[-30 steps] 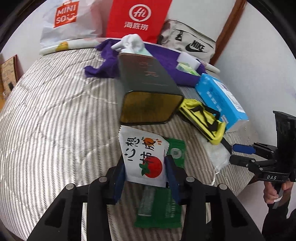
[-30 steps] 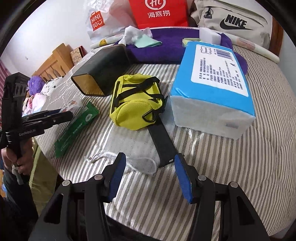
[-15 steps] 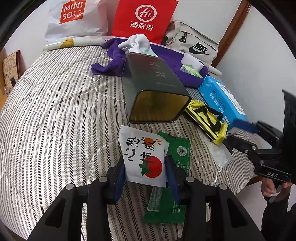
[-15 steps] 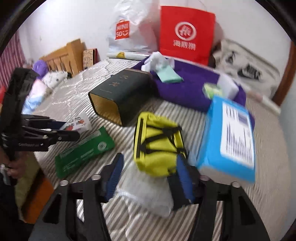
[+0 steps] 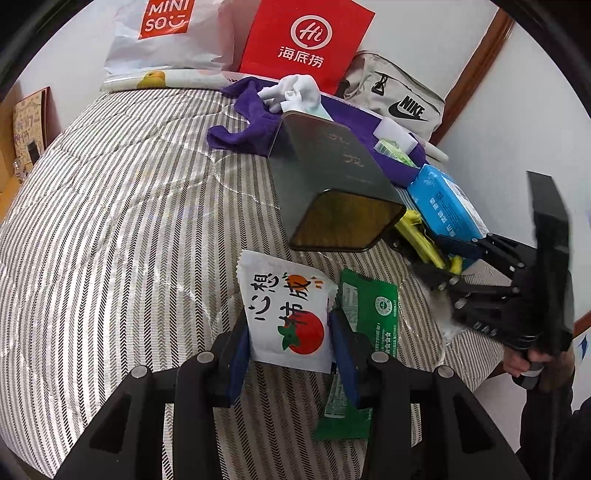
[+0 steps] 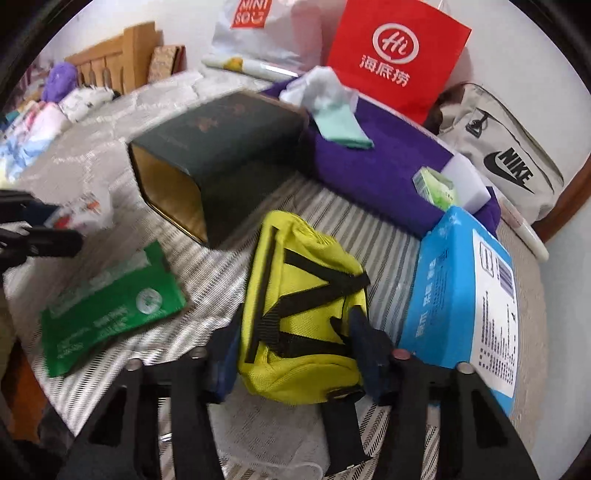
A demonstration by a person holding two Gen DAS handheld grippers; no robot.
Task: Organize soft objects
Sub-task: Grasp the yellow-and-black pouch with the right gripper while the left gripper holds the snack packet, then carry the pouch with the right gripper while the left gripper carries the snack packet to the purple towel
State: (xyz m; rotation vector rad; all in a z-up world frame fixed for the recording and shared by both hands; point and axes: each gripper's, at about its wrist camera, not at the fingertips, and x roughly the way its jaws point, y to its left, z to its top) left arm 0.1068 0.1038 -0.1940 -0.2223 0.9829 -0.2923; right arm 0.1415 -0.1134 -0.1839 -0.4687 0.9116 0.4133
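Note:
My left gripper [image 5: 291, 343] is shut on a white tissue pack with a red tomato print [image 5: 286, 310], held just above the striped bed. A green wipes packet [image 5: 364, 325] lies flat under and right of it, also in the right wrist view [image 6: 107, 306]. My right gripper [image 6: 295, 354] is open, its blue pads straddling the near end of a yellow pouch with black straps [image 6: 299, 306]; contact is unclear. The dark green open-ended box [image 5: 332, 184] lies on its side beyond both; it also shows in the right wrist view [image 6: 221, 155].
A blue wipes pack [image 6: 465, 291] lies right of the pouch. A purple cloth [image 6: 369, 162] with white rags and small packs lies behind. A red bag [image 5: 306, 40], Miniso bag [image 5: 166, 33] and Nike bag [image 5: 399, 99] line the wall. A clear packet [image 6: 258, 435] lies below the pouch.
My right gripper has moved forward and left over the clear packet until its pads straddle the yellow pouch. My left gripper keeps the tomato pack and has shifted slightly toward the box.

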